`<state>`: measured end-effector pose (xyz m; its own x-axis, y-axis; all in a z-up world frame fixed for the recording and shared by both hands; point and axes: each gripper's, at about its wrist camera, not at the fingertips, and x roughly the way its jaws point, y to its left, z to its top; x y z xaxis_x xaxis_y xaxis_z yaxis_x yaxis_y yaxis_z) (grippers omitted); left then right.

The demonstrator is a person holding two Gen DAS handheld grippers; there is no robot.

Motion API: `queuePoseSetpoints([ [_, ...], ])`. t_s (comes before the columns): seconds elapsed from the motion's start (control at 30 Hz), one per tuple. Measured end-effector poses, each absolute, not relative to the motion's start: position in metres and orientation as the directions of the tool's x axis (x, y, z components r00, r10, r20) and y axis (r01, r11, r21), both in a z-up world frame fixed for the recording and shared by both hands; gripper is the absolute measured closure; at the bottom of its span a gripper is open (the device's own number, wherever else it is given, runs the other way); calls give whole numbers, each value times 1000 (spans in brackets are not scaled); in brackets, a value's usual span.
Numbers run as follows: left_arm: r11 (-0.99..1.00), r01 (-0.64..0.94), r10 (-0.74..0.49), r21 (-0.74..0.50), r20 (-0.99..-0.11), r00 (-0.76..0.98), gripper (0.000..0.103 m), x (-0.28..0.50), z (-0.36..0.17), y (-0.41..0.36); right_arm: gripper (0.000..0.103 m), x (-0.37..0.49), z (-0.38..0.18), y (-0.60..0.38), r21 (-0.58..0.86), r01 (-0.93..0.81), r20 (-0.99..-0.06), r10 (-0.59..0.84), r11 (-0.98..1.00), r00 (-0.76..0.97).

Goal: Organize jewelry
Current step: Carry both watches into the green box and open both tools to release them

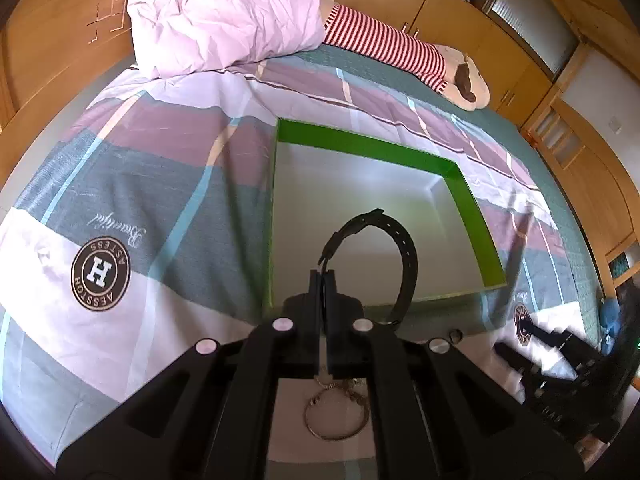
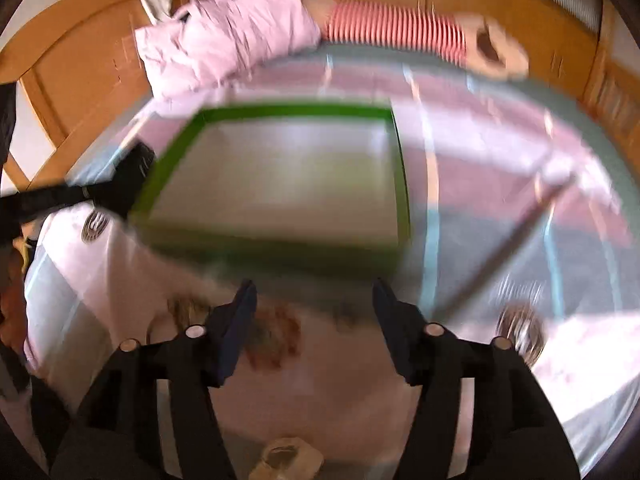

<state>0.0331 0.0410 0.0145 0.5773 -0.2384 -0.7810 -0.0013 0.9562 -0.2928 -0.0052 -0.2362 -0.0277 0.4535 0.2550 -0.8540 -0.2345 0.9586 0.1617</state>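
My left gripper [image 1: 323, 276] is shut on a black watch strap [image 1: 406, 248], which loops up over the near edge of the green box [image 1: 472, 216] with a pale inside. A silver ring bracelet [image 1: 335, 416] lies on the bed below the left gripper. My right gripper [image 2: 316, 292] is open and empty, just in front of the green box [image 2: 176, 148]. The right wrist view is blurred by motion. Brownish beaded pieces [image 2: 276, 340] lie on the bed between its fingers. A pale chunky piece [image 2: 288, 460] shows at the bottom edge.
The bed has a plaid cover [image 1: 160, 168]. A pink pillow [image 1: 224, 12] and a striped plush toy [image 1: 384, 44] lie at its far end. Wooden cupboards [image 1: 520, 40] stand behind. The other gripper [image 1: 560, 368] shows at lower right in the left wrist view.
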Motion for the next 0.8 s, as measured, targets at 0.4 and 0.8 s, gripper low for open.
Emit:
queuePoseSetpoints([
  [0.4,971,25,-231,-238,-906,355,101,20,-43,11,21,-91,-54,-269,225,-180,-936,264,958,234],
  [0.8,987,1,-154,-159,-953,262,93,20,-73,5,40,-113,-85,-233,25,-251,-967,87,968,240],
])
